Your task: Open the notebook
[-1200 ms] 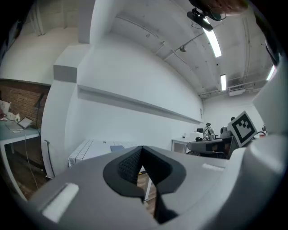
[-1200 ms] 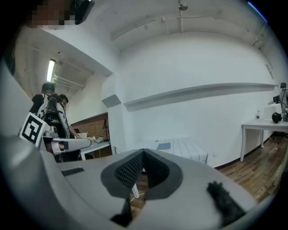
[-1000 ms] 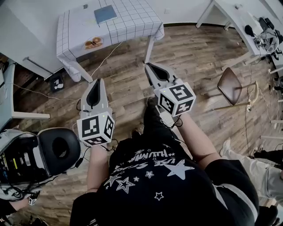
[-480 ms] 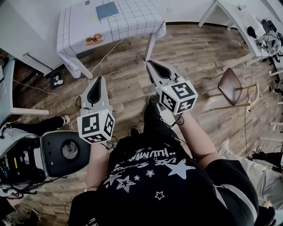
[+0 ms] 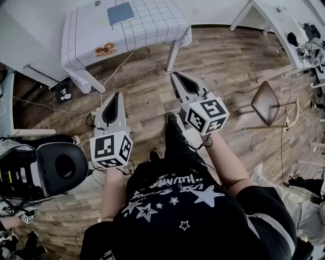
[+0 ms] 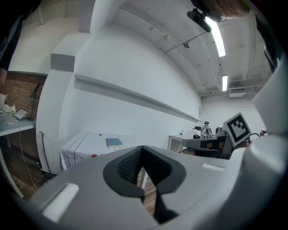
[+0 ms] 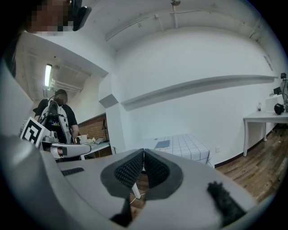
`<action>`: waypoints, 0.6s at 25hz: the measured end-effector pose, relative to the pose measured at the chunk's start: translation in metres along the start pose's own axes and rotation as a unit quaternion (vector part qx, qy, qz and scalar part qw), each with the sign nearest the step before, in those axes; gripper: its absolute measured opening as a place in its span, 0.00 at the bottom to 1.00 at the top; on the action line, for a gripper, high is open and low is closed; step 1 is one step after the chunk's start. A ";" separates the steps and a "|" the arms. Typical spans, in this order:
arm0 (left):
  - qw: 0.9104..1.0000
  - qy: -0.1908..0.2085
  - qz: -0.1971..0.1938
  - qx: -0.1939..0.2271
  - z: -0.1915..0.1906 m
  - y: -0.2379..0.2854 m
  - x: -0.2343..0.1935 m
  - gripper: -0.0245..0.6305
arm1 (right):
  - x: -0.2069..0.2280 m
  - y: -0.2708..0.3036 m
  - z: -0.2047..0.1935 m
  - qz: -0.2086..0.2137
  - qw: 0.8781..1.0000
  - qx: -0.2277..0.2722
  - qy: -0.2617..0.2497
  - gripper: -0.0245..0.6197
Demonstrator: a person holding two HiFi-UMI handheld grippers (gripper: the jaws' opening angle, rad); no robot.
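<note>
Jaws shut and empty on left gripper (image 5: 115,95) and right gripper (image 5: 176,76); aimed toward closed notebook (image 5: 121,13) on table (image 5: 152,23), well apart, likely readying an approach.

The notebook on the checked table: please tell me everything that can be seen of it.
The notebook is a thin, flat rectangle with a plain grey-blue cover, and it is closed. It lies flat on the white, grid-patterned cloth that covers the table, toward the far side. Nothing lies on it and only the cloth touches it. Any print, and what the cover is made of, are too small to tell.
</note>
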State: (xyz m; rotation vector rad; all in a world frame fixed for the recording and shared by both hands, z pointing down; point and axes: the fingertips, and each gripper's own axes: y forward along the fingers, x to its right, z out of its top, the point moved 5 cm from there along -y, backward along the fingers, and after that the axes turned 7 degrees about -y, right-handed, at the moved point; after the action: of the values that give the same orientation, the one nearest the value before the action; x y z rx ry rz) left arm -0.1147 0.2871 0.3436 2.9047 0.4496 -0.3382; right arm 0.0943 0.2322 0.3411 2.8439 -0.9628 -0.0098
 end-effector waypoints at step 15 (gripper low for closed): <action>0.999 0.016 0.034 -0.033 0.025 0.163 0.002 0.05 | 0.153 0.101 0.019 0.014 1.000 0.003 0.019 0.06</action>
State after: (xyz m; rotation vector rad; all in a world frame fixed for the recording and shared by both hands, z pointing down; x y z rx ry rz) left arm -0.0662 0.1296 0.3430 2.8574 0.3589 -0.2622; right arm 0.1537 0.0574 0.3413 2.8251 -0.9979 0.0506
